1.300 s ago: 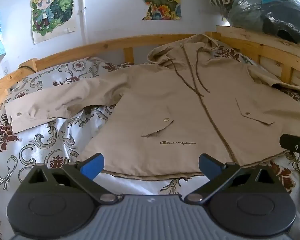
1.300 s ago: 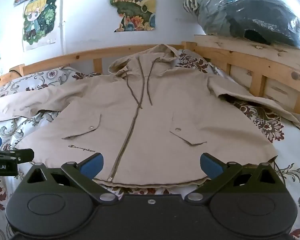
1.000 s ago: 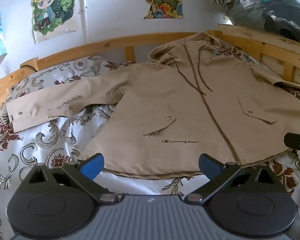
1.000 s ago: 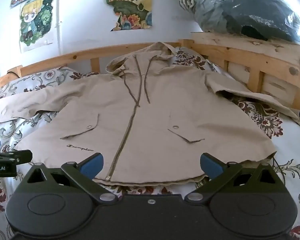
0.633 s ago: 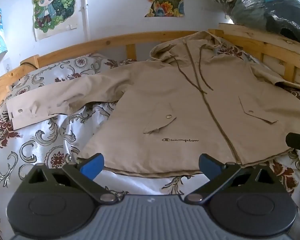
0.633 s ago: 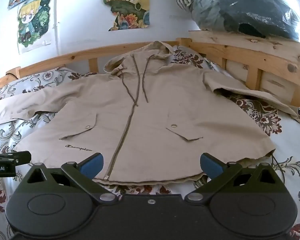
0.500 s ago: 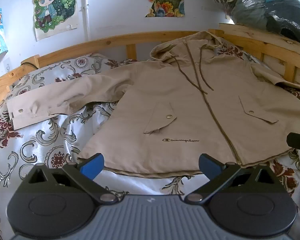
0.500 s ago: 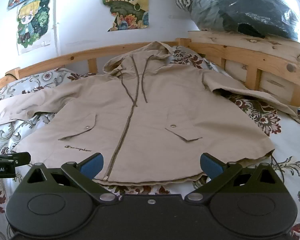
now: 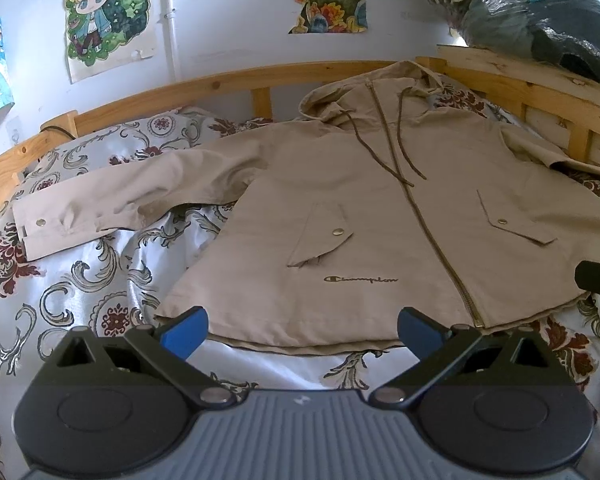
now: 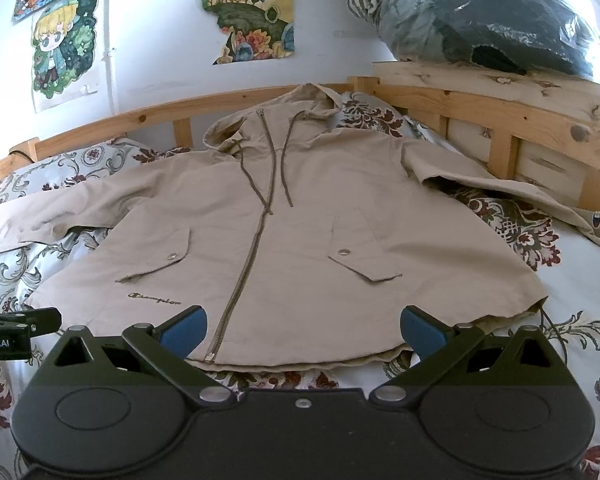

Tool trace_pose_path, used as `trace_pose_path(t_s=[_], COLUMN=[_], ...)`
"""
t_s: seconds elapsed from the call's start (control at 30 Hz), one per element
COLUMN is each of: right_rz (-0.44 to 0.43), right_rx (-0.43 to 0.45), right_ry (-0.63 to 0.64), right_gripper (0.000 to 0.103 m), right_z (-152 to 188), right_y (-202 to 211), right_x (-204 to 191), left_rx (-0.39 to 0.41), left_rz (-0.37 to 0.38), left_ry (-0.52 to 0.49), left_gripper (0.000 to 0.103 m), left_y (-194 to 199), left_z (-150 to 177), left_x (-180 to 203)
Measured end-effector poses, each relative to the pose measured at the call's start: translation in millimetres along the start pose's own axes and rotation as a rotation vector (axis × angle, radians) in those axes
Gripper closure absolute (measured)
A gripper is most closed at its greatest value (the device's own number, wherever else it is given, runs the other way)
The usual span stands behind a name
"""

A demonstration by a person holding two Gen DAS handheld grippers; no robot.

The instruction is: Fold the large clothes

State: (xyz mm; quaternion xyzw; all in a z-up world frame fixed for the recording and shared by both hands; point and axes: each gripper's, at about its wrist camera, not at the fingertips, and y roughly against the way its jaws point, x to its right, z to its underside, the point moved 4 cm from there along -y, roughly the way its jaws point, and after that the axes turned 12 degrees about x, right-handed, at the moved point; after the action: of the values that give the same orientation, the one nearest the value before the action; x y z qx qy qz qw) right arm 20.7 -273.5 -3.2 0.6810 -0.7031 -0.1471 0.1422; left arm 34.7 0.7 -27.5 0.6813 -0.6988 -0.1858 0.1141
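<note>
Overhead, bagged clothes (image 10: 480, 16) on the bed frame (image 10: 500, 120) ledge.

Left gripper (image 9: 302, 330) and right gripper (image 10: 303, 330), jaws wide apart.

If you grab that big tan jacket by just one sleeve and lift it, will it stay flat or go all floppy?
Probably floppy: the jacket lies soft and wrinkled on the bedspread, so it should sag and dangle. The sleeve would likely rise first, dragging the body after it. The drawstrings lie loose, so they would probably swing.
</note>
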Motion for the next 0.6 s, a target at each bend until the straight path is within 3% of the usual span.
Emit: trace_pose_path(t_s=[0.6], right_rz=[0.003], right_rx=[0.007], right_ry=[-0.008], right_gripper=[0.001], right_z=[2.0], right_y=[1.0], right_x=[2.0], left_rx=[0.014], left_rz=[-0.038], left_ry=[0.01], left_gripper=[0.001], left_y=[0.5], left_z=[-2.3], left_x=[-5.3])
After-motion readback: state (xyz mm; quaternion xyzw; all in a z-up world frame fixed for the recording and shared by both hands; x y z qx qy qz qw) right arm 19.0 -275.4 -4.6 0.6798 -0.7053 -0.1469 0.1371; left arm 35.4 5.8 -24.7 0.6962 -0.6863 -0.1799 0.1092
